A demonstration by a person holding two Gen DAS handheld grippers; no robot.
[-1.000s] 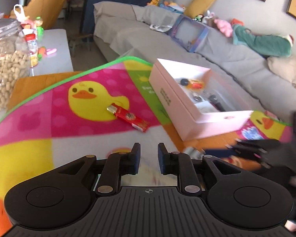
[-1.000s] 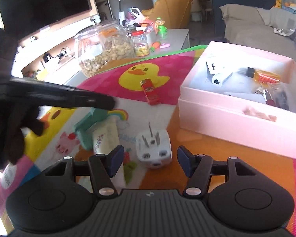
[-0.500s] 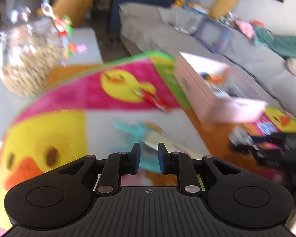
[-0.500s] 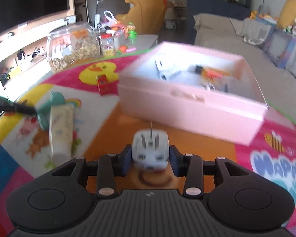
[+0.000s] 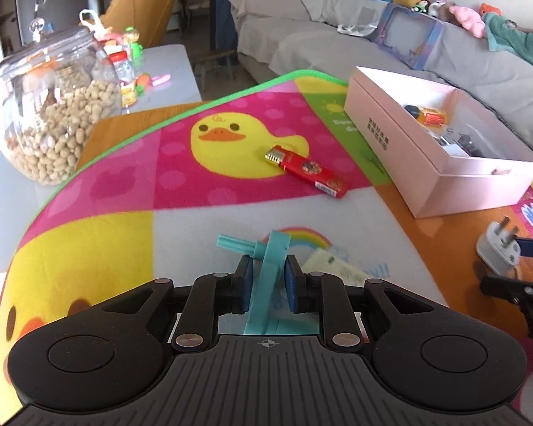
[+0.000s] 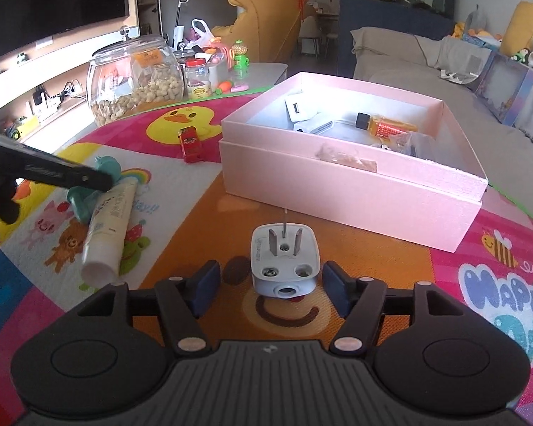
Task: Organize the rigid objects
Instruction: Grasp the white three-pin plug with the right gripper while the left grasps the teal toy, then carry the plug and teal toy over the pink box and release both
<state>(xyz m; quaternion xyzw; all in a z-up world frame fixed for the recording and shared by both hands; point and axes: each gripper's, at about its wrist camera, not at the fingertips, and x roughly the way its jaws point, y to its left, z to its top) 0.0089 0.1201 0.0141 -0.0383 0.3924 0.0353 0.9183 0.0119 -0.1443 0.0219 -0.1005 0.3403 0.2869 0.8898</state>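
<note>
My left gripper [image 5: 268, 285] stands around a teal plastic holder [image 5: 266, 277] on the mat, its pads close on both sides with small gaps. My right gripper [image 6: 269, 285] is open around a white plug adapter [image 6: 284, 262] that lies on the orange mat, prongs up. The adapter also shows in the left wrist view [image 5: 497, 248]. A pink open box [image 6: 351, 181] with several small items stands just beyond it. A red packet [image 5: 307, 170] lies on the duck print. A white tube [image 6: 112, 227] lies beside the teal holder [image 6: 103, 177].
A glass jar of nuts [image 5: 53, 113] stands at the far left edge of the mat. Small bottles and toys [image 6: 209, 78] sit on the side table behind. A grey sofa [image 5: 337, 42] runs behind the box.
My left gripper has swung down onto the teal holder. My right gripper was shut on the plug adapter half a second ago; now it is open with the adapter on the mat.
</note>
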